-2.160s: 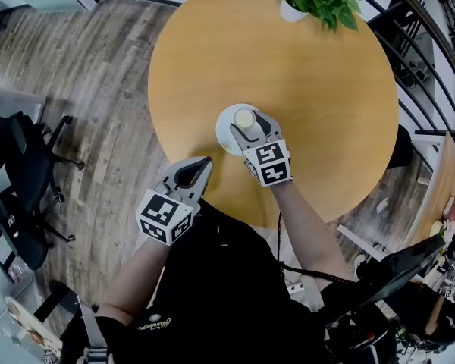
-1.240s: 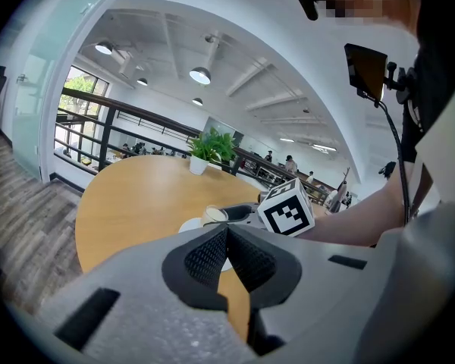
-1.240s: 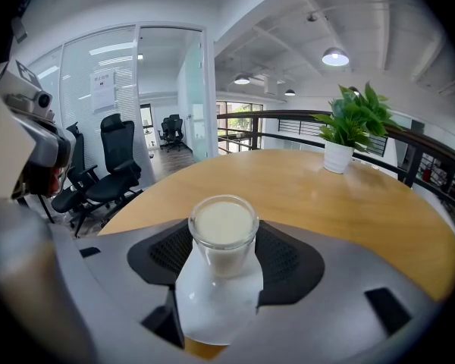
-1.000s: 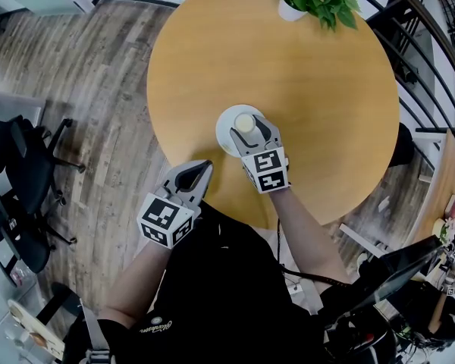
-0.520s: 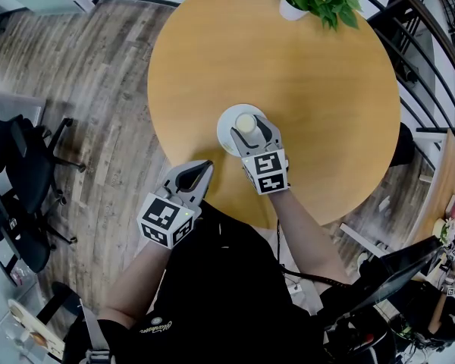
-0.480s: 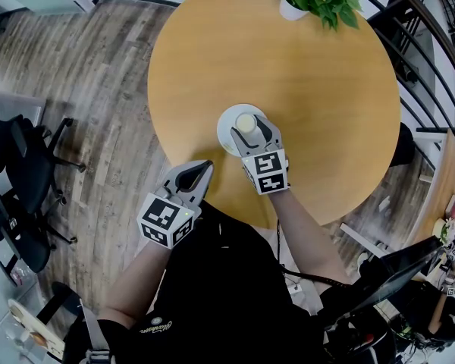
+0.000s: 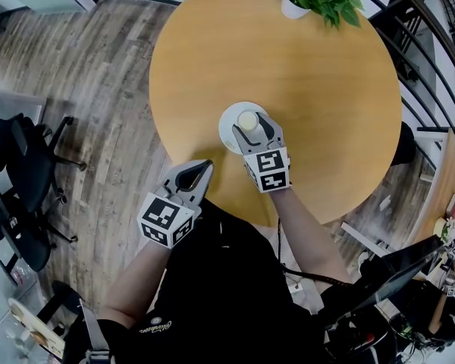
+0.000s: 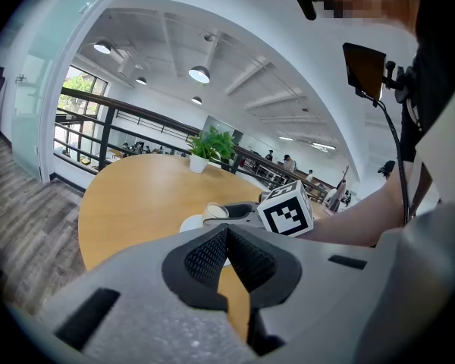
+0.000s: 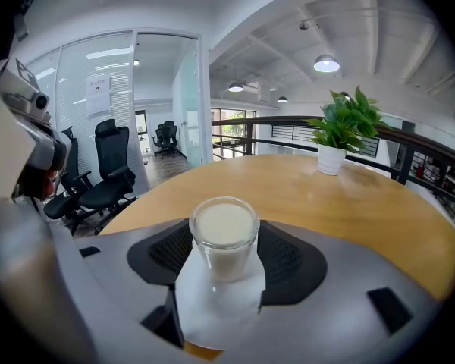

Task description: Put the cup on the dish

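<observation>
Right gripper view: your right hand-held gripper (image 9: 226,255) clamps cup (image 9: 224,233) of white liquid, standing on dish (image 9: 216,309); left hand-held gripper (image 8: 228,247) closed, empty.

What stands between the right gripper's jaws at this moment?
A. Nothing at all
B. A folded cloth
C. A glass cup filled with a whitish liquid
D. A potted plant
C: in the right gripper view, the right gripper has its jaws against both sides of the glass cup, which sits on the white dish.
</observation>
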The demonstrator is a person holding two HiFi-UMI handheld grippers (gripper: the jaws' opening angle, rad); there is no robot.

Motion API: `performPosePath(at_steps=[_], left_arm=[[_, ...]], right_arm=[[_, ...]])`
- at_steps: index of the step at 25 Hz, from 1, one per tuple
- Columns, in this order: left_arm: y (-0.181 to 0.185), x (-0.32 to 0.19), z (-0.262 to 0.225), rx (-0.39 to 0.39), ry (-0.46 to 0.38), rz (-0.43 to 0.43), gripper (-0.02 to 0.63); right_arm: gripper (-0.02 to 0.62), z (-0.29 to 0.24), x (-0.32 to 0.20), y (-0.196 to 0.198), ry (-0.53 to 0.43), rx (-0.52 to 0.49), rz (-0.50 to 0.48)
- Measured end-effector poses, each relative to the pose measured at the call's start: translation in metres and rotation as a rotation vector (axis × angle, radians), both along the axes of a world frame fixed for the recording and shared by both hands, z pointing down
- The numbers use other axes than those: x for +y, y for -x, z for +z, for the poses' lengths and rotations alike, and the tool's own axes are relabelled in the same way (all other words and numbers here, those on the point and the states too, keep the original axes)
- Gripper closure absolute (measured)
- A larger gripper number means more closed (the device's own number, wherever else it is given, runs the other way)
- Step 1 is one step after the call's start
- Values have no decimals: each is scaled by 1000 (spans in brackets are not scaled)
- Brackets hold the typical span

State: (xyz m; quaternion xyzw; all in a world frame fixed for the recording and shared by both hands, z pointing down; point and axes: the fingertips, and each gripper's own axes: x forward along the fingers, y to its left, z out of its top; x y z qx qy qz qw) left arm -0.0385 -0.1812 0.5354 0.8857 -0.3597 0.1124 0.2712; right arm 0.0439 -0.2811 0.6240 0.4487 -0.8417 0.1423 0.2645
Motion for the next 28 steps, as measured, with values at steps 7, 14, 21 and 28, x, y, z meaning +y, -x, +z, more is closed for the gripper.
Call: performPosePath(at_steps=[7, 14, 21, 28], left_arm=[[0, 3, 1, 0, -1, 6, 612], [-1, 2, 3, 0, 4, 12, 612], [-1, 3, 4, 1, 2, 9, 612], [0, 3, 5, -1, 4, 5, 612]], right_arm=[[336, 1, 1, 1, -2, -7, 1], [333, 5, 3, 0, 8, -17, 1], [328, 7, 4, 1, 16, -19, -2], [327, 8, 4, 1, 20, -16, -5]])
